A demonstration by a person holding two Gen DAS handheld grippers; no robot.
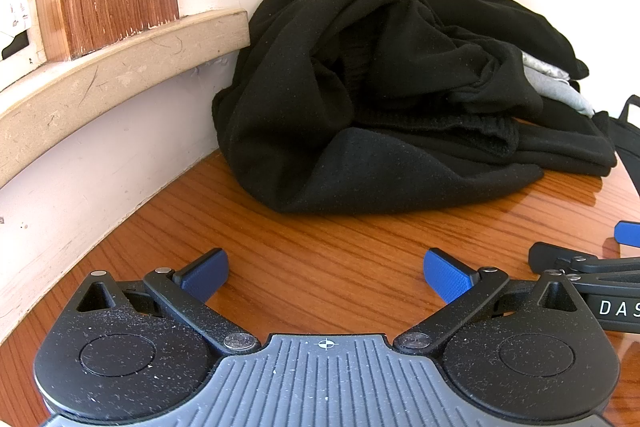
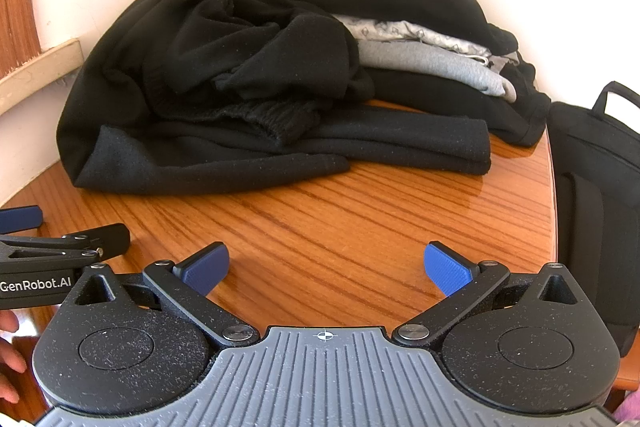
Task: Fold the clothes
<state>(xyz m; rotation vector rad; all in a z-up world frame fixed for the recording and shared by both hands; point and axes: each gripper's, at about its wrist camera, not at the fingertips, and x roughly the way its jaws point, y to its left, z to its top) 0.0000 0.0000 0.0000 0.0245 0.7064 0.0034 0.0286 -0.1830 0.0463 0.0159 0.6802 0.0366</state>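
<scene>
While a rumpled black garment [image 2: 224, 83] is heaped at the far left of the wooden table [image 2: 360, 227], against the wall corner, no fold can be seen begun on it. Behind it and to the right, a stack of folded clothes [image 2: 432, 63] is seen: black, grey and patterned pieces laid flat, with a narrow black folded piece [image 2: 420, 143] in front of them. It is judged that part of the work is done and that the heap is left.

Both tools are held low over the near part of the table. The left gripper [image 1: 326, 275] is spread wide with nothing between its blue pads, and the right gripper [image 2: 326, 269] is likewise spread wide and empty. They are set side by side, close together.

A broad bare stretch of wood is left between the pads and the cloth, and enough room for spreading a garment is judged to be there. The left side is bounded by the wall and a wooden ledge [image 1: 120, 67]; the right table edge is met by a dark bag [image 2: 596, 187].
</scene>
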